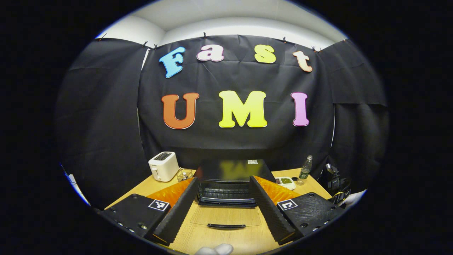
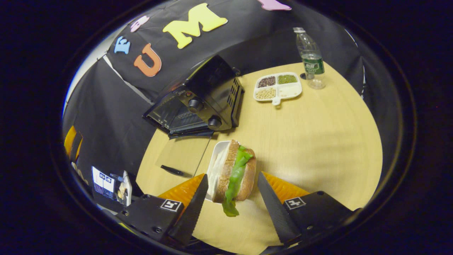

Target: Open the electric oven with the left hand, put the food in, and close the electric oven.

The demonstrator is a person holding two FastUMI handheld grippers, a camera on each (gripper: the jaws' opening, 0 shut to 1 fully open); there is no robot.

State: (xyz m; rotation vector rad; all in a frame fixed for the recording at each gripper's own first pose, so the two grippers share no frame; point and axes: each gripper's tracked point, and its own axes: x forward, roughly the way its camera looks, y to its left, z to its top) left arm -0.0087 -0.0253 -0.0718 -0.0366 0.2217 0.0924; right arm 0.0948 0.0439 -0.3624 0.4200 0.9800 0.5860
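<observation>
The right gripper (image 2: pixel 231 198) stood wide open around the sandwich (image 2: pixel 233 171) on its white tray, with the open oven (image 2: pixel 193 102) ahead and leftward (door down), while the left gripper (image 1: pixel 221 209), also spread and empty, faced it.

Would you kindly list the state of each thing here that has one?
Electric oven: door open, lying flat on the table.
Sandwich: on its side, on a white tray, outside the oven.
Water bottle: upright, capped.
Left gripper: open, empty.
Right gripper: open around the sandwich.
</observation>
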